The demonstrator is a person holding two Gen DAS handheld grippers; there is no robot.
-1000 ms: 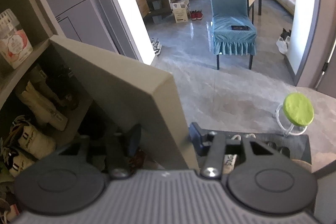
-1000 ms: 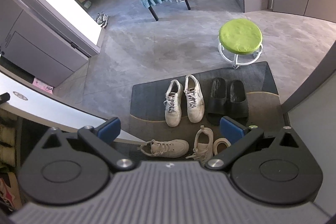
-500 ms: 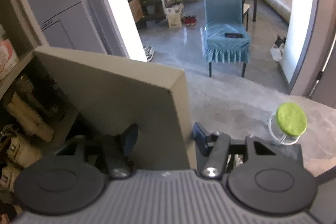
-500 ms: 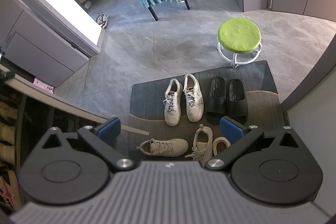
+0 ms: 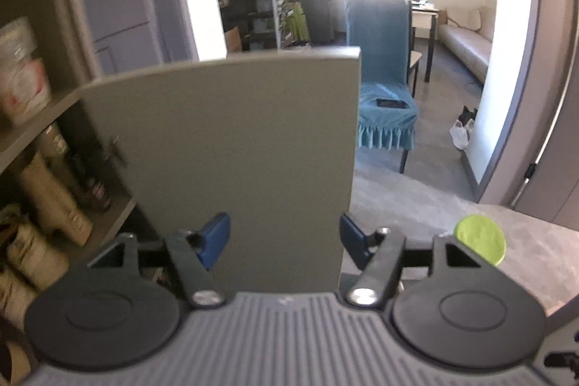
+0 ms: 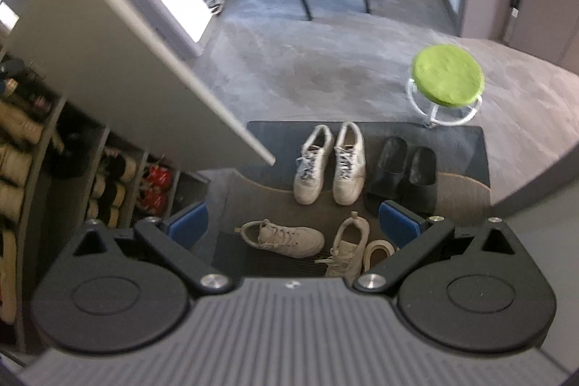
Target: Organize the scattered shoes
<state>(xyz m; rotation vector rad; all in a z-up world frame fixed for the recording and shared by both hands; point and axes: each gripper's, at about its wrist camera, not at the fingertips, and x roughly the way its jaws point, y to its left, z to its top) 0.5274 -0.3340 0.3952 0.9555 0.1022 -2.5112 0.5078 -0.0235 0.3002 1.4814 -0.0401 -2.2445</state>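
Note:
Scattered shoes lie on a dark mat in the right wrist view. A white sneaker pair stands beside black slides. Nearer to me are a beige sneaker on its side and a second beige sneaker. My right gripper hangs open above them, holding nothing. The shoe cabinet on the left shows shelves full of shoes behind its open door. My left gripper is open. The door stands right in front of it, its free edge by the right finger.
A green round stool stands at the mat's far right corner. A blue-covered chair sits on the grey floor beyond. A pale ring-shaped object lies beside the second beige sneaker. Cabinet shelves hold boots and boxes.
The cabinet door has swung wider, exposing the shoe shelves in the right wrist view. My left gripper's fingers have spread apart from the door's edge. The shoes have not moved.

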